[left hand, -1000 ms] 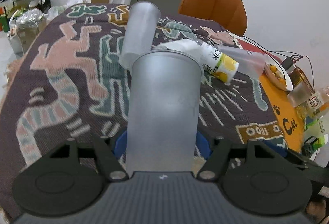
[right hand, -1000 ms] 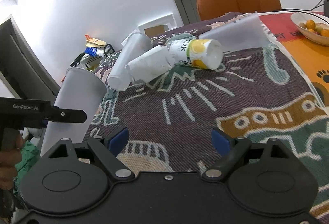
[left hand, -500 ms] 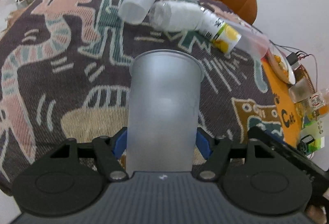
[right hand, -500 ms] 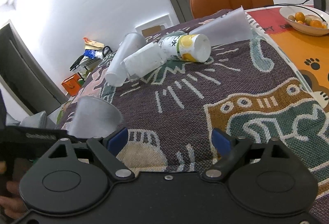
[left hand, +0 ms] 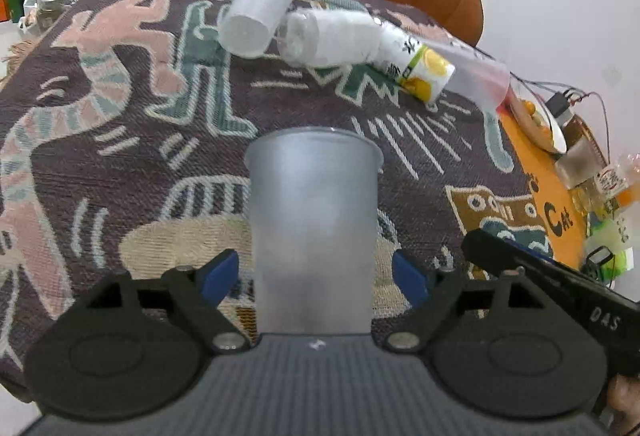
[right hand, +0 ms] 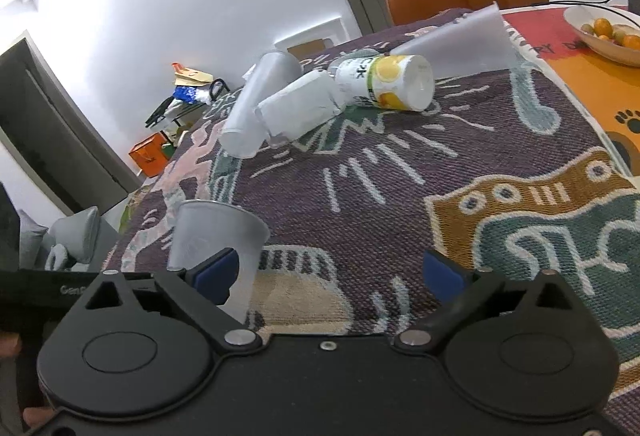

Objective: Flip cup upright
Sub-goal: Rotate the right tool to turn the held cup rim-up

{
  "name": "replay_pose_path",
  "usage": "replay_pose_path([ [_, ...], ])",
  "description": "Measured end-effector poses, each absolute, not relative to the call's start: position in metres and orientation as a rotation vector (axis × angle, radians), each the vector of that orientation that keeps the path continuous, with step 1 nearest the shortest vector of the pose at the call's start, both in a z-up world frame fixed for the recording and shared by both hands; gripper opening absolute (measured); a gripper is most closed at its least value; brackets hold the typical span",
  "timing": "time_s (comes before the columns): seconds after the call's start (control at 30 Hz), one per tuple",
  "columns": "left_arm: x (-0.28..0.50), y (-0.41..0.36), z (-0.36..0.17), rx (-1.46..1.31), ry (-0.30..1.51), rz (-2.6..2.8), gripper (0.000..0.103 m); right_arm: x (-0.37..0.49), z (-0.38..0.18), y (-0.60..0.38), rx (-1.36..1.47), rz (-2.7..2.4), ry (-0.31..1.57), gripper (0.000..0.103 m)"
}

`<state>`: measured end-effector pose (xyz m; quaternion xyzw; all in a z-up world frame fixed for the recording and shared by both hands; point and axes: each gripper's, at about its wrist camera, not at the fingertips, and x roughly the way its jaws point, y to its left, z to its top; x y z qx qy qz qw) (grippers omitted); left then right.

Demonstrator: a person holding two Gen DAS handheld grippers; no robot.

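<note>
Cup stands mouth-up on the cloth, between the left gripper's spread fingers, apparently released; right gripper beside cup, spread, empty; beyond cup, four cups lie tipped, unrighted; withdrawal remains.

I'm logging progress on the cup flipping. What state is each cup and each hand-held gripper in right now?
Frosted translucent plastic cup: upright on the tablecloth, mouth up.
Left hand-held gripper: open, fingers either side of that cup, apart from it.
Right hand-held gripper: open, holding nothing.
Second frosted plastic cup: lying on its side.
Yellow-and-white printed paper cup: lying on its side.
</note>
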<state>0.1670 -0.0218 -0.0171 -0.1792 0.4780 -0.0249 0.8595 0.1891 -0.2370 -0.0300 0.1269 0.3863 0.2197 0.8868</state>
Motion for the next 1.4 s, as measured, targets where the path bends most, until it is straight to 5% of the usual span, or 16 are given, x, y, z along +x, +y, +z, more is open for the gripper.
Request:
replay_pose_path([
  [1.13,0.118,0.090,-0.043,-0.449,0.703,0.093,0.096,0.250,-0.050,-0.116,0.204,0.575,1.043,0.103],
  [1.17,0.118,0.091,-0.043,-0.450,0.701,0.098,0.096,0.252,-0.051,-0.112,0.197,0.578,1.051,0.101],
  [1.2,0.118,0.092,-0.044,-0.452,0.700,0.100,0.096,0.253,-0.053,-0.109,0.179,0.580,1.060,0.081],
  [1.23,0.118,0.094,-0.044,-0.456,0.699,0.102,0.096,0.254,-0.053,-0.106,0.162,0.589,1.072,0.075],
  [1.4,0.119,0.100,-0.042,-0.448,0.694,0.112,0.096,0.245,-0.044,-0.102,0.136,0.621,1.028,0.074],
])
